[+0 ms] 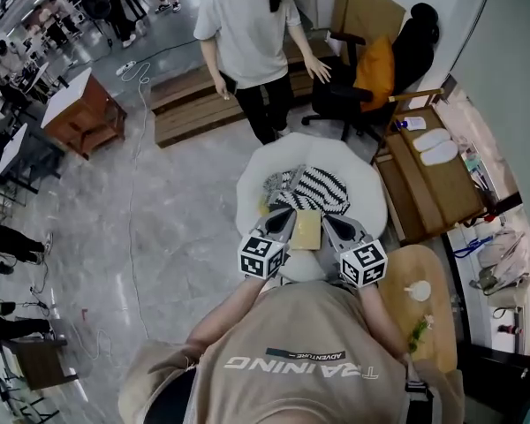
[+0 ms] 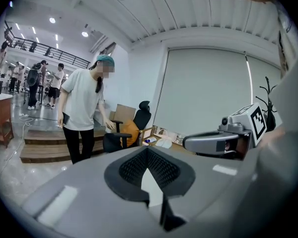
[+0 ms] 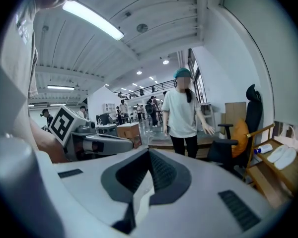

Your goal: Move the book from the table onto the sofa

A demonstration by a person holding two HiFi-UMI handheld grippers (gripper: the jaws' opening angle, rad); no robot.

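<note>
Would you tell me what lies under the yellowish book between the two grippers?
Below the book shows the white seat, with a striped cushion past its far edge. The patch straight beneath is covered by the book.

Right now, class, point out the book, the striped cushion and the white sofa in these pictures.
book (image 1: pixel 306 230): head view, middle of its pale yellow cover.
striped cushion (image 1: pixel 321 189): head view, middle of its black-and-white top.
white sofa (image 1: pixel 263 168): head view, bare upholstery near its far left edge.
</note>
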